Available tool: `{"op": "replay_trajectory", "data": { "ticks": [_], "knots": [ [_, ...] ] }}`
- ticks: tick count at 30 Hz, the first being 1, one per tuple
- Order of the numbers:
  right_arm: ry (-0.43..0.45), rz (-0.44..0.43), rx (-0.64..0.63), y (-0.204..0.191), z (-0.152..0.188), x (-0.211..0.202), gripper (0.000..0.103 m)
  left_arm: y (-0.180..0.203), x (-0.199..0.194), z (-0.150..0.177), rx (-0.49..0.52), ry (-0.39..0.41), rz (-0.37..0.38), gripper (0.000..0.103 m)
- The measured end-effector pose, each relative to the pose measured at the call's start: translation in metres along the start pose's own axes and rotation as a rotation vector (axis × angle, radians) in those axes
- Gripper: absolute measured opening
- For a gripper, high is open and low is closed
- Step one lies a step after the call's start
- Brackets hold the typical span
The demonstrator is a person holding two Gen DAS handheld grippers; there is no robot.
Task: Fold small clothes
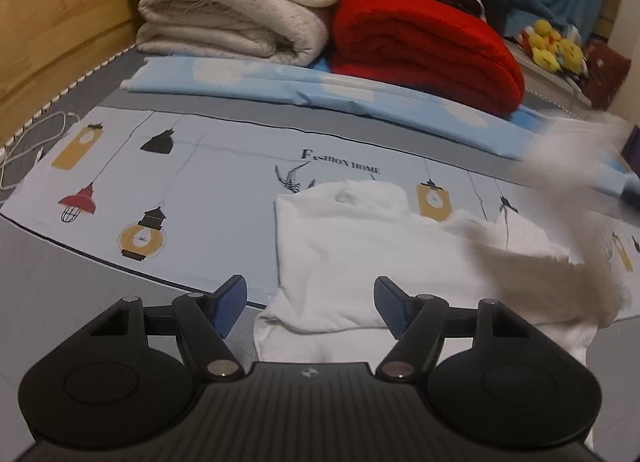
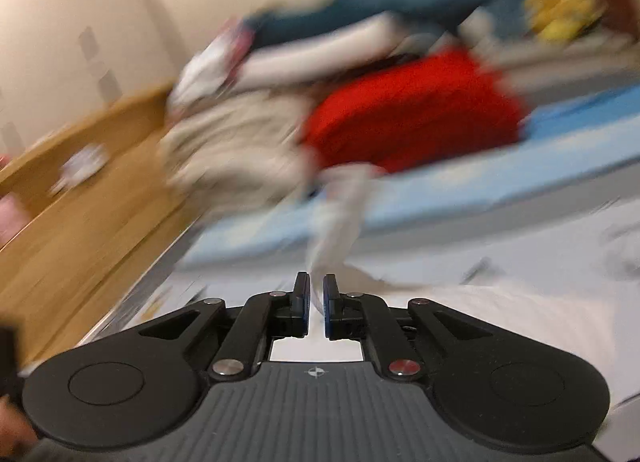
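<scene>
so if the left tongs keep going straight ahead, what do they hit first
Probably the white garment lying on the sheet; the open left tongs point right at it, though depth is hard to judge.

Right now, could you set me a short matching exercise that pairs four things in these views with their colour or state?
Column one:
1. left gripper
2. right gripper
3. blanket beside the cream one
4. small garment

Column two:
A. red, folded
B. open over the cloth
C. white, lying on the printed sheet
D. closed on a strip of white cloth

Pairs: 1-B, 2-D, 3-A, 4-C
</scene>
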State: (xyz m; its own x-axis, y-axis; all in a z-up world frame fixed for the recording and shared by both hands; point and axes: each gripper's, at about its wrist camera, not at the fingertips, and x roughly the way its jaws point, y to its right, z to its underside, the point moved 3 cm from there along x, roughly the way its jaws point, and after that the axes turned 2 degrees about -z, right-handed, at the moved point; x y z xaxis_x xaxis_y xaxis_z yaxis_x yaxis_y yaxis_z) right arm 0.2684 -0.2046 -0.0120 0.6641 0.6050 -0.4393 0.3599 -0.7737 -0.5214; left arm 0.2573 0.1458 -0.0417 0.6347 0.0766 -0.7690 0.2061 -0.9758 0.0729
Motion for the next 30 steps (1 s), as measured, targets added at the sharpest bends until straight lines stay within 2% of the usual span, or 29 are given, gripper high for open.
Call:
{"op": "replay_trajectory", "data": {
  "ticks": [1, 3, 5, 7, 8, 9, 11, 13, 16, 18, 22, 28, 30],
  "knots": [
    [-0.048, -0.012, -0.002, -0.005, 0.006, 0.006, 0.006, -0.004, 0.001, -0.002, -0.013, -0.002, 0.0, 0.075],
    [-0.101, 0.039, 0.019, -0.006, 0.006, 0.006, 0.006, -0.009, 0.005, -0.004, -0.043, -0.01, 0.007, 0.075],
    [-0.11, 0.099, 0.052, -0.003, -0.007, -0.004, 0.006, -0.013, 0.012, -0.005, -0.07, -0.03, 0.019, 0.074],
    [-0.094, 0.197, 0.086, -0.001, -0.017, -0.026, 0.008, -0.011, 0.018, -0.005, -0.083, -0.031, 0.051, 0.067],
    [-0.073, 0.232, 0.12, 0.003, -0.02, -0.037, 0.015, -0.009, 0.024, -0.003, -0.074, -0.031, 0.064, 0.055],
    [-0.049, 0.252, 0.161, 0.007, -0.019, -0.049, 0.022, -0.007, 0.031, -0.001, -0.07, -0.049, 0.061, 0.037],
    [-0.014, 0.27, 0.206, 0.022, -0.014, -0.062, 0.022, -0.003, 0.045, 0.002, -0.098, -0.072, 0.108, 0.024],
    [-0.01, 0.31, 0.215, 0.039, 0.001, -0.061, 0.022, 0.002, 0.058, 0.002, -0.105, -0.068, 0.138, 0.023],
    [-0.087, 0.437, 0.303, 0.077, 0.019, -0.053, 0.022, 0.008, 0.081, 0.002, -0.143, -0.088, 0.178, 0.024],
    [-0.103, 0.441, 0.384, 0.098, 0.021, -0.051, 0.022, 0.012, 0.097, 0.0, -0.174, -0.105, 0.202, 0.026],
    [-0.084, 0.473, 0.392, 0.12, 0.011, -0.054, 0.022, 0.019, 0.129, -0.003, -0.204, -0.128, 0.197, 0.039],
    [-0.076, 0.502, 0.425, 0.147, 0.004, -0.055, 0.022, 0.027, 0.163, -0.001, -0.194, -0.177, 0.167, 0.039],
    [-0.081, 0.511, 0.434, 0.152, 0.003, -0.055, 0.022, 0.032, 0.165, -0.001, -0.161, -0.167, 0.16, 0.035]
  ]
}}
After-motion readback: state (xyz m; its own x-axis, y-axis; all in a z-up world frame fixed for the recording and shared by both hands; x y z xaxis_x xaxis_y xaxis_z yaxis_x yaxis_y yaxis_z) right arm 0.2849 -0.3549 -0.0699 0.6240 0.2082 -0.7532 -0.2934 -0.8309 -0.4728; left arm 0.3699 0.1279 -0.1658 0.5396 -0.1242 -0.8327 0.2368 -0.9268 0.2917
